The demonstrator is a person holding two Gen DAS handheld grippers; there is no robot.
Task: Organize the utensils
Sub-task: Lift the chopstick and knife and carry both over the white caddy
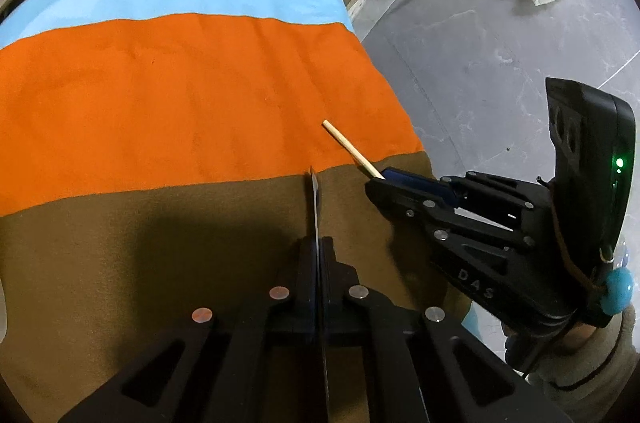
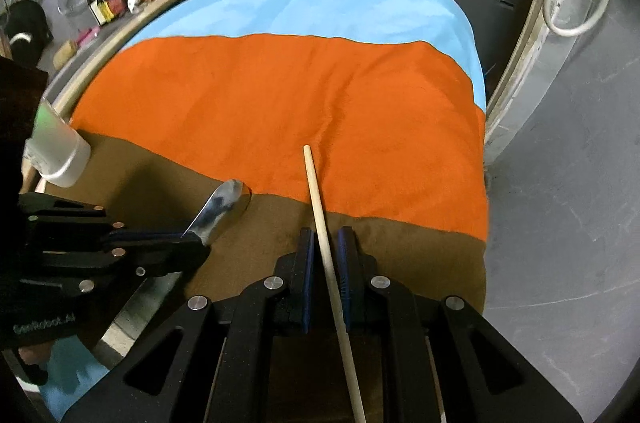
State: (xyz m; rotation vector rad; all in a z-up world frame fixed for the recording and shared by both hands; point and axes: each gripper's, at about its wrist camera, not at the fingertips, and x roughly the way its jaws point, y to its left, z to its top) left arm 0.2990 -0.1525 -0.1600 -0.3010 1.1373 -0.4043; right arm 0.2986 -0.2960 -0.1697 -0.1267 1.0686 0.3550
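The cloth (image 2: 280, 95) on the worktop runs in broad bands: sky blue farthest, orange in the middle, brown nearest. Across its orange-brown seam lies a pale wooden chopstick (image 2: 316, 191); left of it, a shiny silver spoon (image 2: 222, 209).

"DAS" on right tool (image 1: 380, 179)

The cloth (image 2: 280, 95) looks like matt, felt-like fabric. The chopstick (image 2: 316, 191) is pale, smooth wood. The knife (image 2: 220, 211) is glossy polished metal. Both grippers (image 2: 324, 255) (image 2: 188, 243) are matt black plastic with shiny metal rivets. The floor (image 1: 500, 71) is smooth grey stone.
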